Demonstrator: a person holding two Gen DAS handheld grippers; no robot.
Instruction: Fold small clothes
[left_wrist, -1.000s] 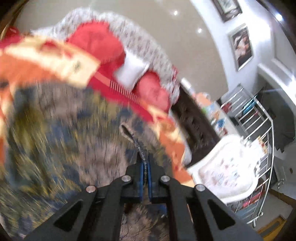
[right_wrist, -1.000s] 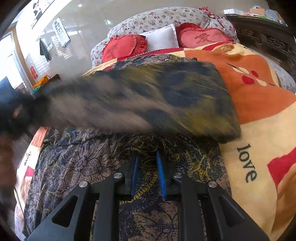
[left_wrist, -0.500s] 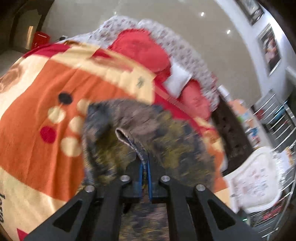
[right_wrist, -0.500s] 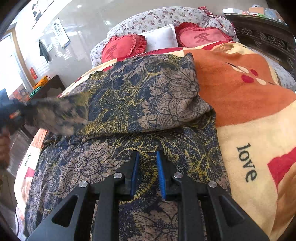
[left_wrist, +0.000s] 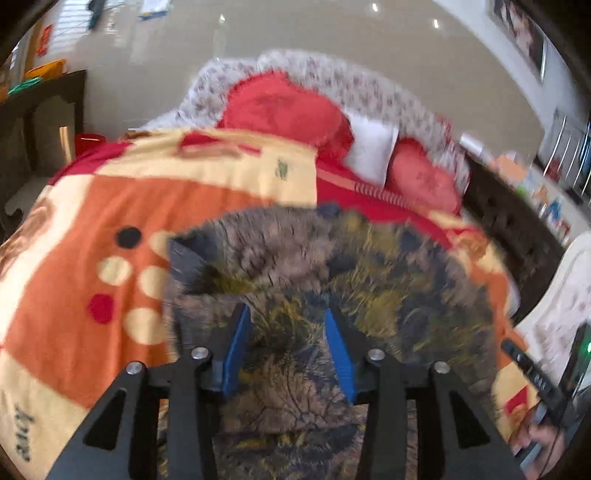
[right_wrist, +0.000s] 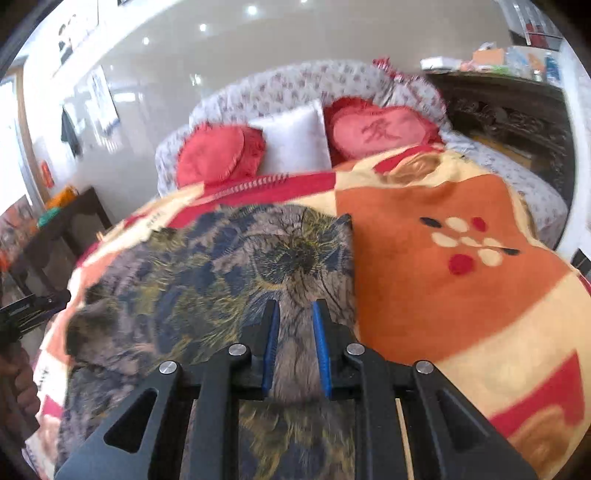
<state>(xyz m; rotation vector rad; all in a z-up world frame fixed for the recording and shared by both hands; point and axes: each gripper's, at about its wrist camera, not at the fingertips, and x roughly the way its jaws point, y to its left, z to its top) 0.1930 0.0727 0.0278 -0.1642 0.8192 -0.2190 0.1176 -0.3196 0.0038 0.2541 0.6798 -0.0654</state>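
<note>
A dark floral garment (left_wrist: 332, 266) (right_wrist: 207, 273) lies folded over on the orange and cream blanket (left_wrist: 92, 229) (right_wrist: 443, 295). My left gripper (left_wrist: 286, 314) hovers over its near part, tilted down. Its jaws are opening, and the cloth lies under them, not pinched. My right gripper (right_wrist: 294, 308) is shut on a fold of the garment, which bulges between its blue pads (right_wrist: 271, 332). The left gripper (right_wrist: 29, 310) and a hand show at the left edge of the right wrist view.
Two red cushions (right_wrist: 218, 155) and a white pillow (right_wrist: 291, 144) lean on the floral headboard at the bed's far end. A dark carved cabinet (right_wrist: 509, 122) stands to the right, a dark side table (right_wrist: 74, 214) to the left. A white chair (left_wrist: 554, 295) is beside the bed.
My left gripper carried the garment's edge over, came down and let it go, its jaws parting. The folded half now rests flat. My right gripper rose and drew back.
</note>
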